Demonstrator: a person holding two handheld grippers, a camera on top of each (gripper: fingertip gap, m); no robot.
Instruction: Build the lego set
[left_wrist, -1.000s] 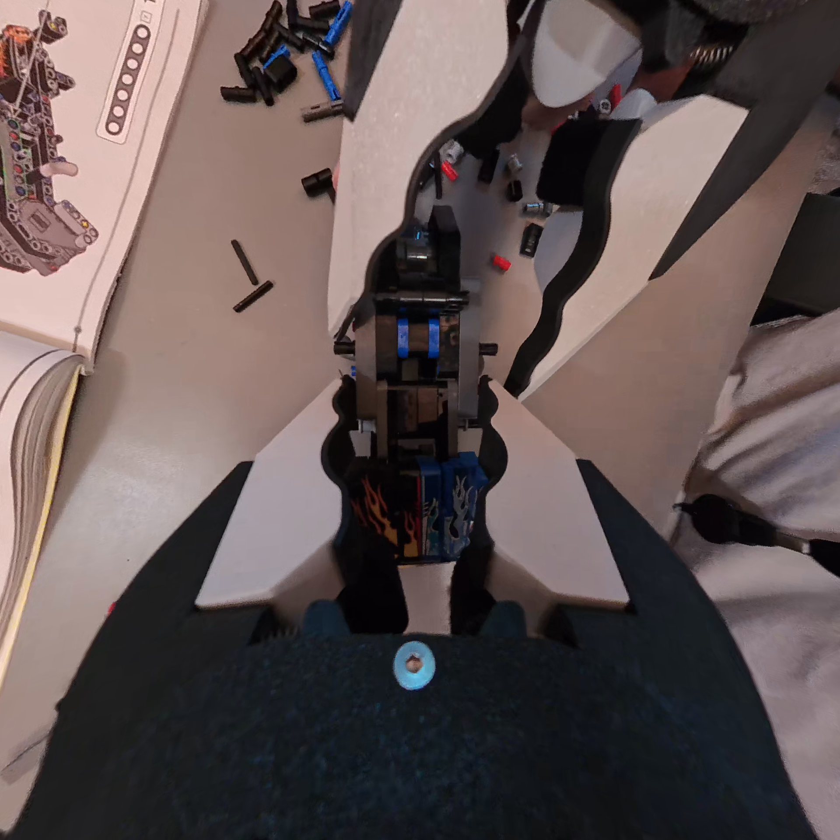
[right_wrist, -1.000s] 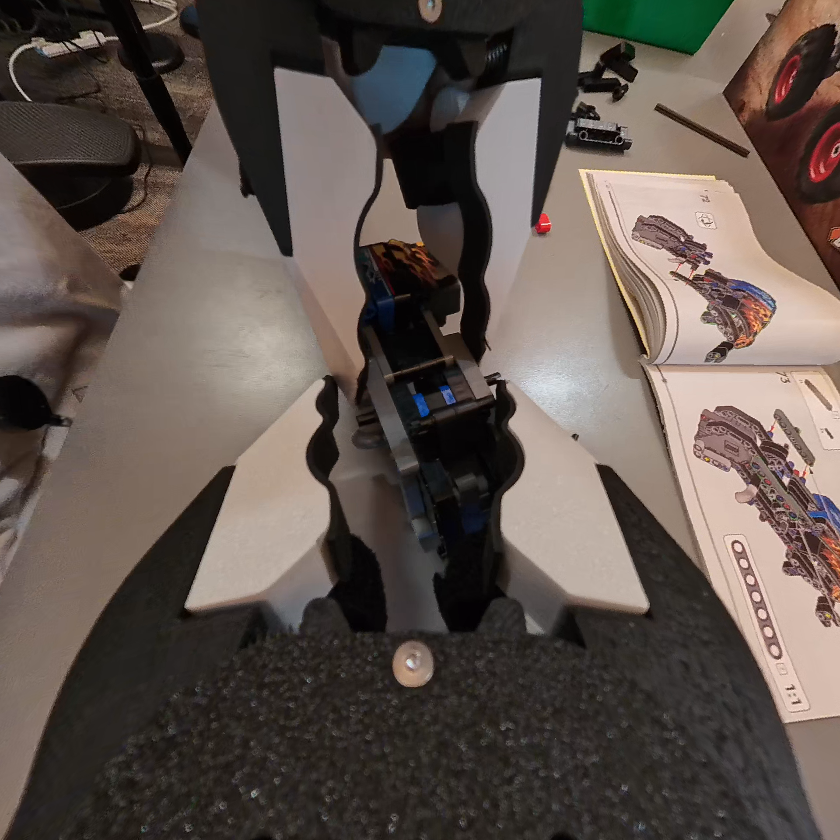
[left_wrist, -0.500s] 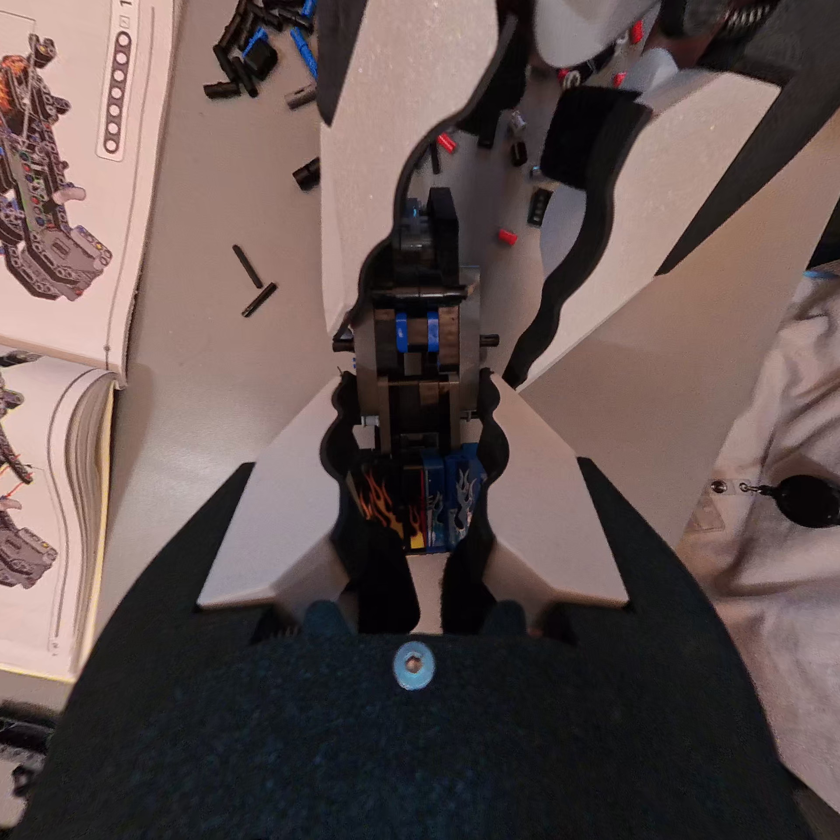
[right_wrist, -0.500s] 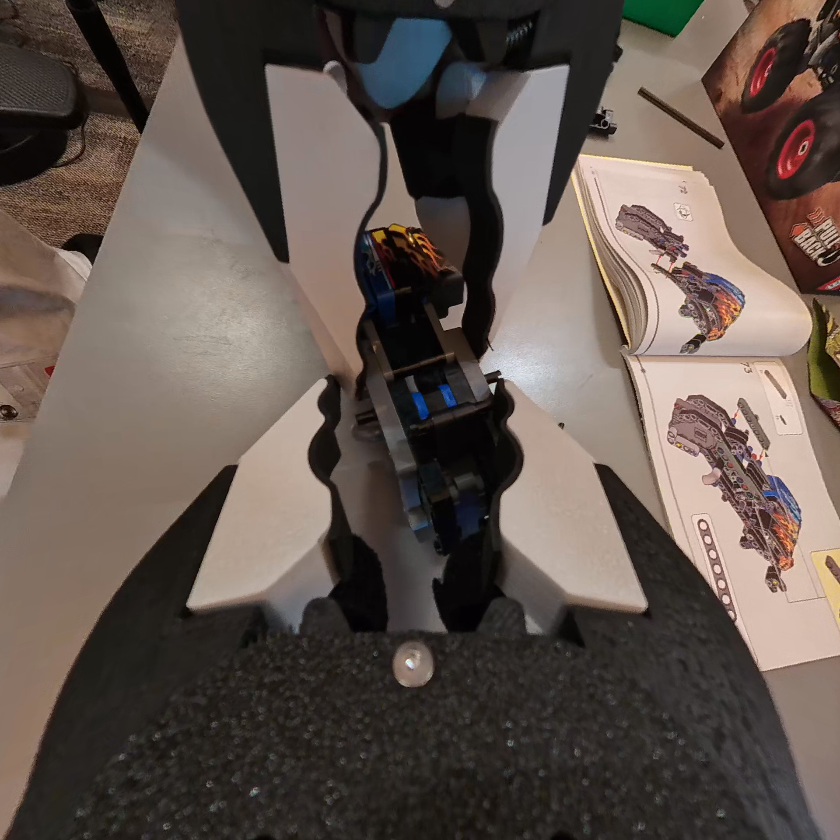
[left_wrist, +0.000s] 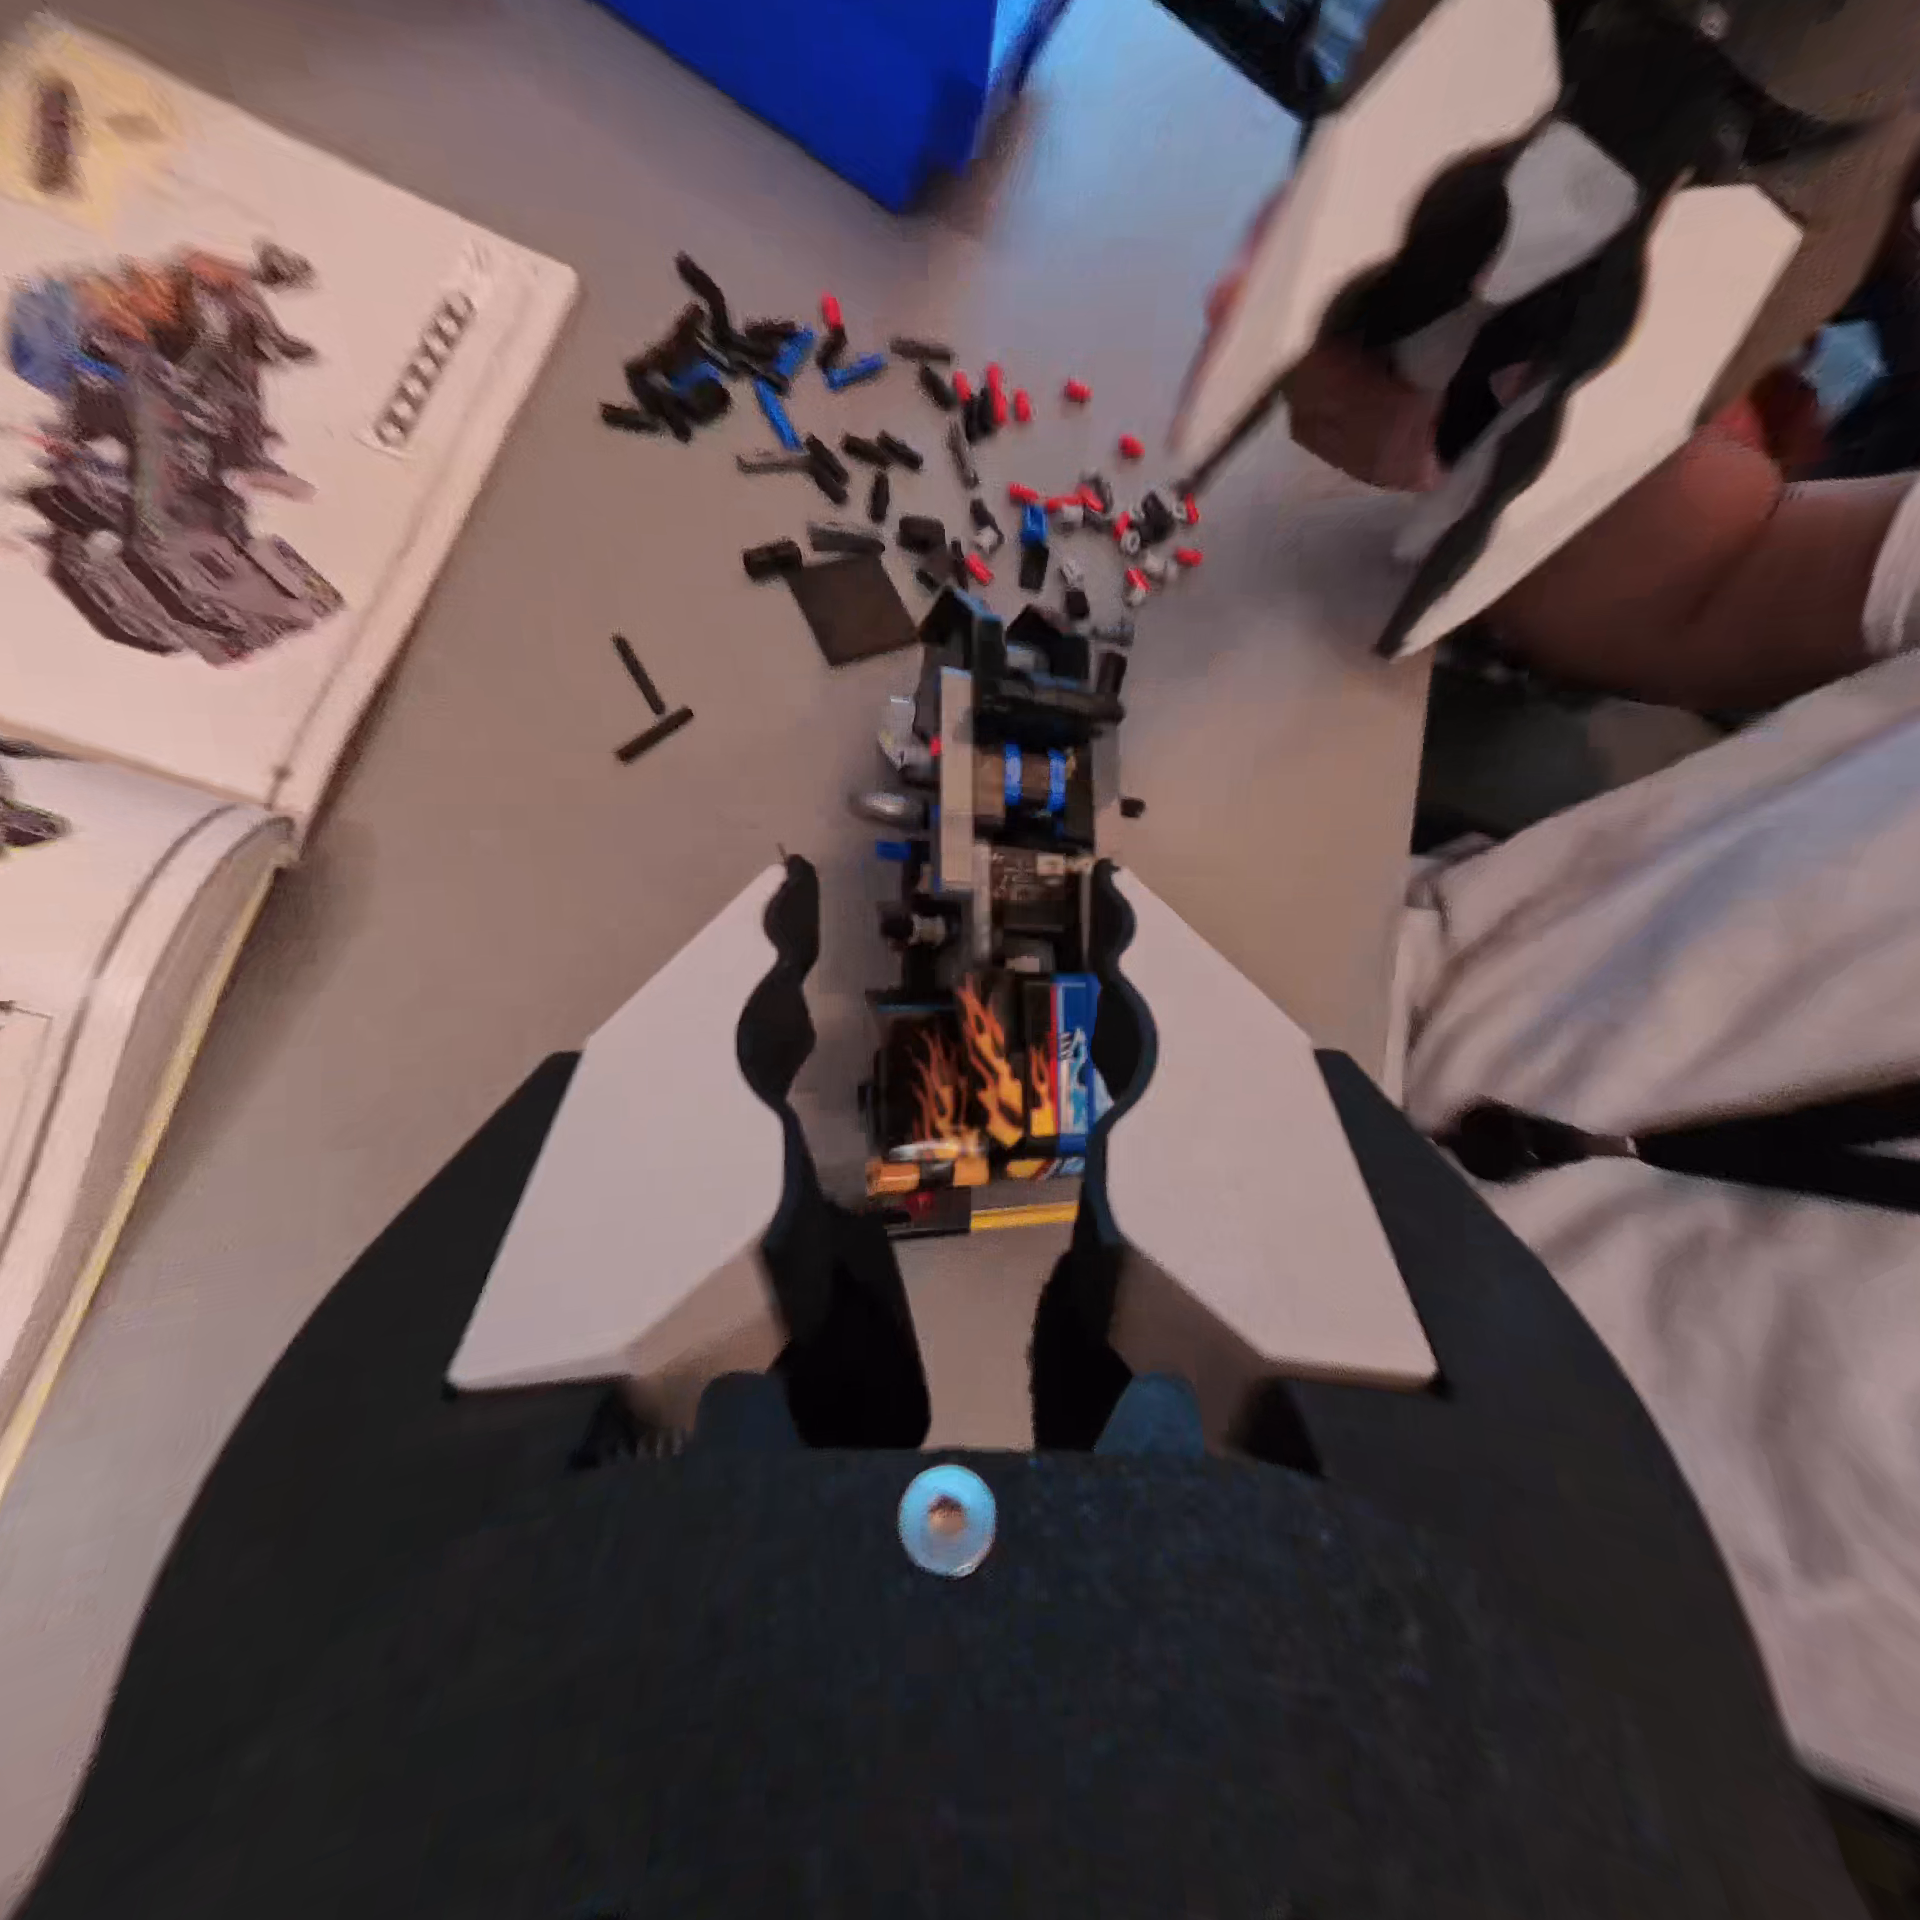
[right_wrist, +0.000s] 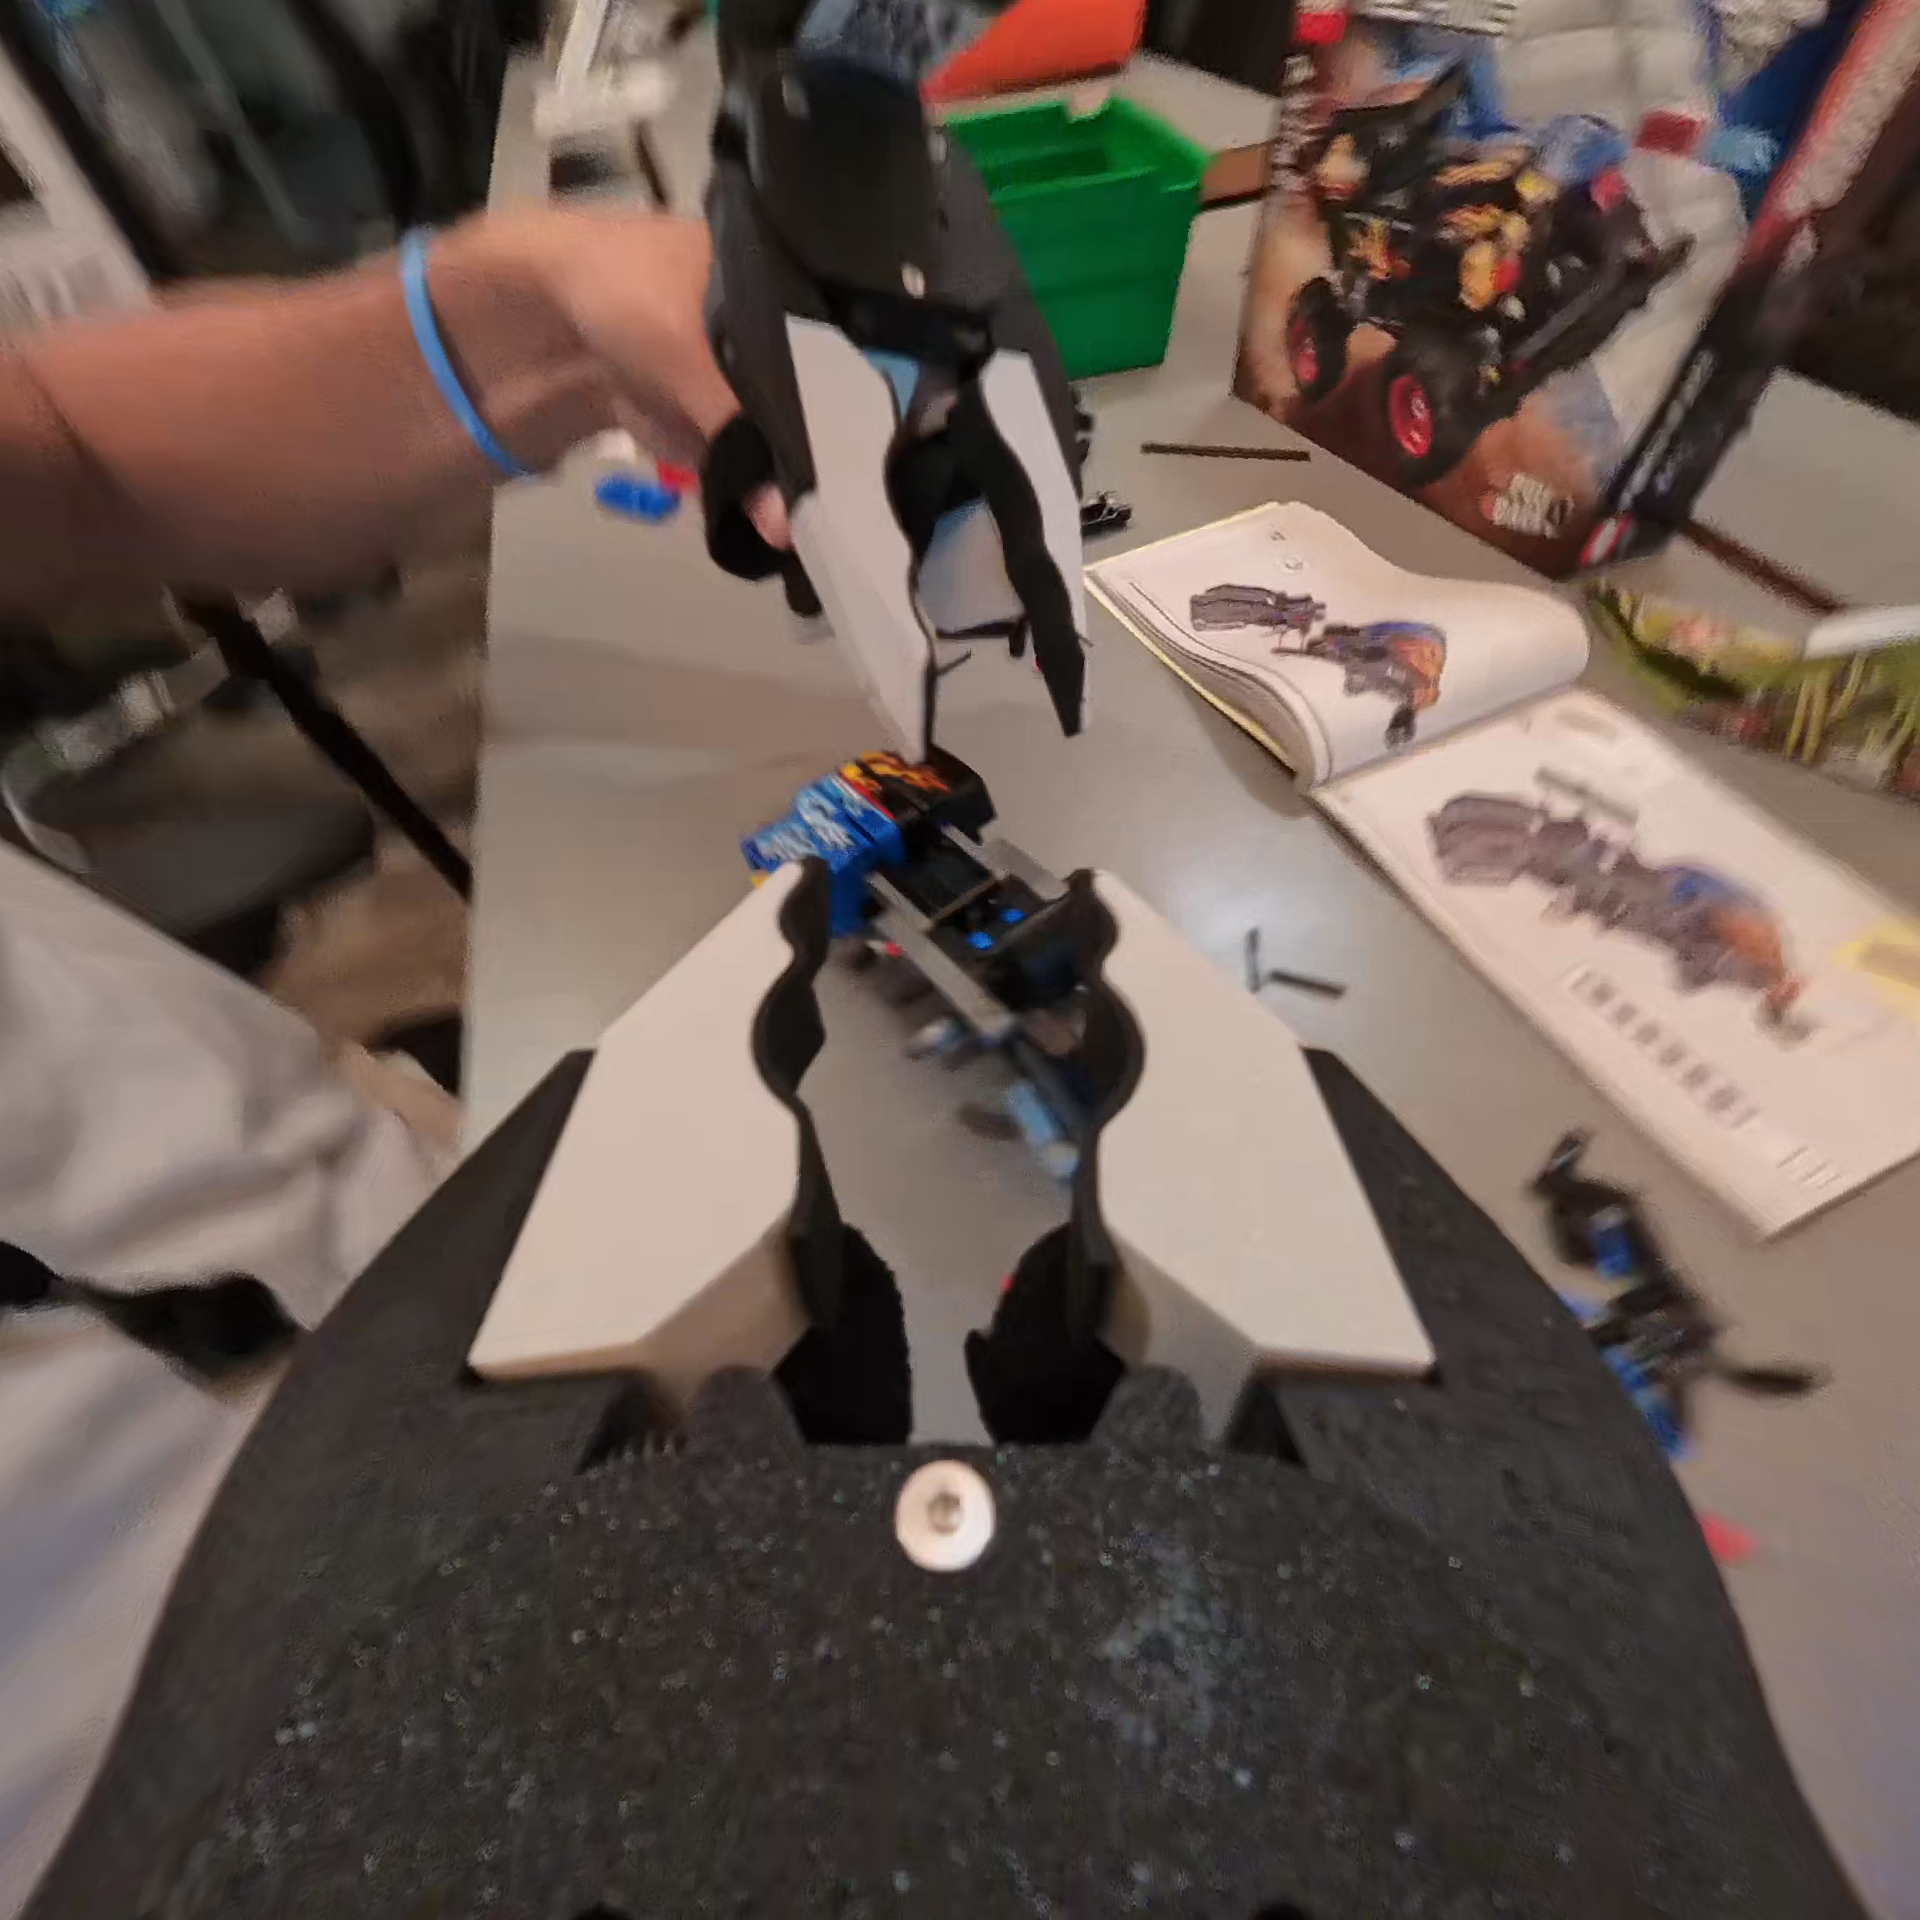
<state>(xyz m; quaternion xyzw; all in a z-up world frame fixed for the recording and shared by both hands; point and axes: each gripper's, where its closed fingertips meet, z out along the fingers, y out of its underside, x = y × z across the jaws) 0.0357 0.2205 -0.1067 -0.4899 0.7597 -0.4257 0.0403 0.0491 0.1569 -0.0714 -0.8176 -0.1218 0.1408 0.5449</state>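
Note:
The half-built lego model (left_wrist: 997, 935), black and grey with blue parts and flame stickers, lies on the grey table (left_wrist: 468, 935). My left gripper (left_wrist: 945, 883) is open above it, with the model seen between its fingers and the right finger close beside it. In the right wrist view the model (right_wrist: 894, 795) lies just beyond my open right gripper (right_wrist: 948, 883). There the left gripper (right_wrist: 997, 727) hangs over the model's flame end, held by a hand. The right gripper (left_wrist: 1288, 561) shows raised at the upper right of the left wrist view, holding nothing.
Loose black, blue and red parts (left_wrist: 883, 447) are scattered beyond the model, with two black axles (left_wrist: 644, 696) to the left. The open instruction booklet (left_wrist: 208, 468) (right_wrist: 1558, 883) lies beside them. The set's box (right_wrist: 1455, 260), a green bin (right_wrist: 1081, 208) and a blue bin (left_wrist: 862, 83) stand farther back.
Both grippers were shut on the model, holding it between them. Both have opened and pulled back and up, and the model now lies on the table.

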